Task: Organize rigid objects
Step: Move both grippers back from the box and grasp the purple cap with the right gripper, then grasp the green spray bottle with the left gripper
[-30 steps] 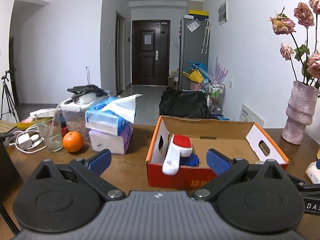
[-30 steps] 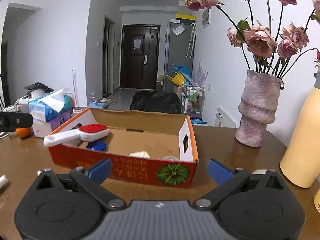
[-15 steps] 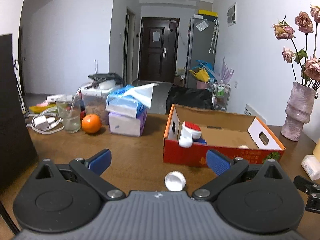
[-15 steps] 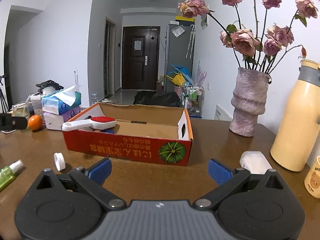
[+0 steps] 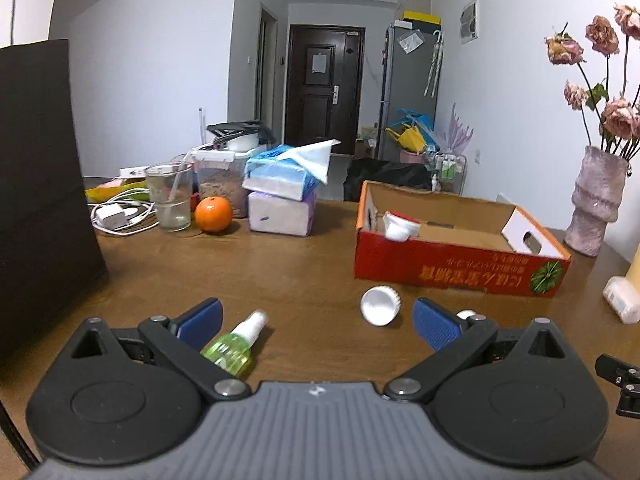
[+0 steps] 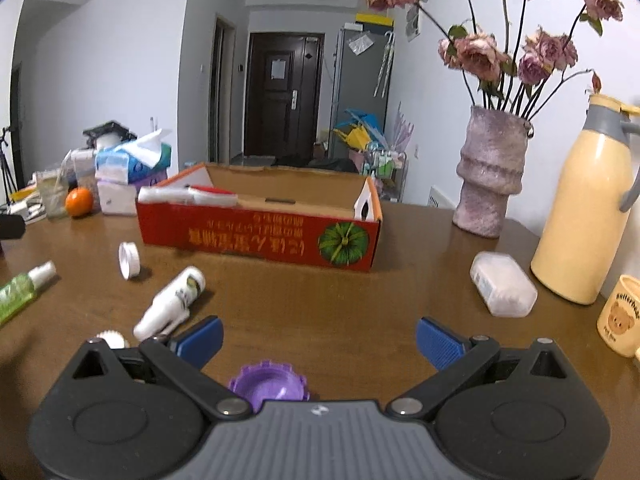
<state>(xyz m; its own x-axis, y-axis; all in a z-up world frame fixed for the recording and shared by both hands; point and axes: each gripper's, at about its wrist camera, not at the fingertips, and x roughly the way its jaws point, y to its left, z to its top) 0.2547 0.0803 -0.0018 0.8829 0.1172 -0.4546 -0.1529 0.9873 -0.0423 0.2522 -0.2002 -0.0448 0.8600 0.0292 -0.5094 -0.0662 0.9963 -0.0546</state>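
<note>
On the brown table sits the red cardboard box with a white-handled brush already in it. Both grippers hang low over the wood, jaws spread wide and holding nothing. Left gripper has a green spray bottle just by its left finger and a white cap ahead. Right gripper has a purple cap between its fingers, plus a white bottle lying nearby.
</note>
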